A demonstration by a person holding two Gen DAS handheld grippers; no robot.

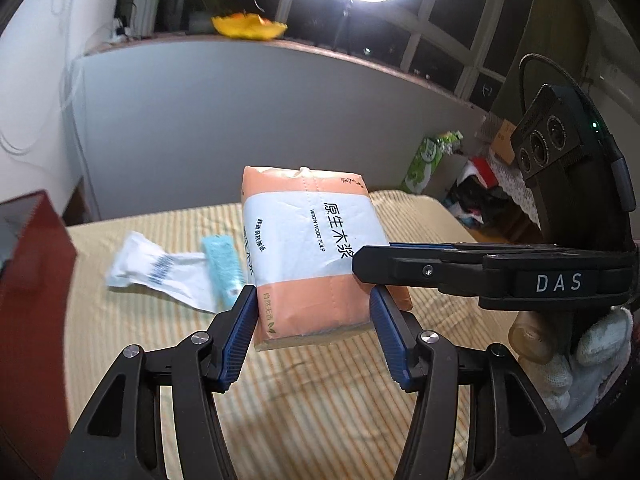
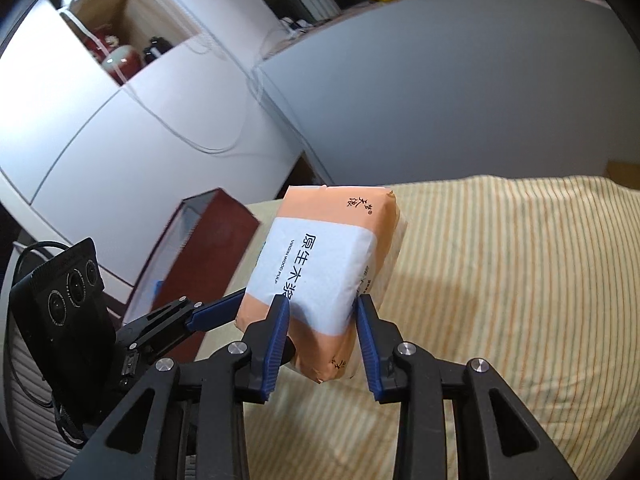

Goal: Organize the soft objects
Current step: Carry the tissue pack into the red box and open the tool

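Note:
An orange and white tissue pack [image 1: 308, 256] is held in the air above the striped bed. My left gripper [image 1: 314, 300] is shut on its near end, pads on both sides. My right gripper [image 2: 322, 308] is shut on the same pack [image 2: 320, 276] from the right; it also shows in the left wrist view as a black arm marked DAS [image 1: 480, 272] reaching in sideways. The left gripper shows at lower left of the right wrist view [image 2: 208, 316]. A white plastic packet [image 1: 160, 272] and a teal cloth [image 1: 224, 268] lie on the bed behind the pack.
A dark red box [image 1: 32, 292] stands at the bed's left edge, also seen in the right wrist view [image 2: 208, 248]. The striped bedspread [image 2: 500, 280] stretches right. A grey wall and white cupboards are behind. Clutter and boxes [image 1: 472, 184] sit beyond the bed's far right.

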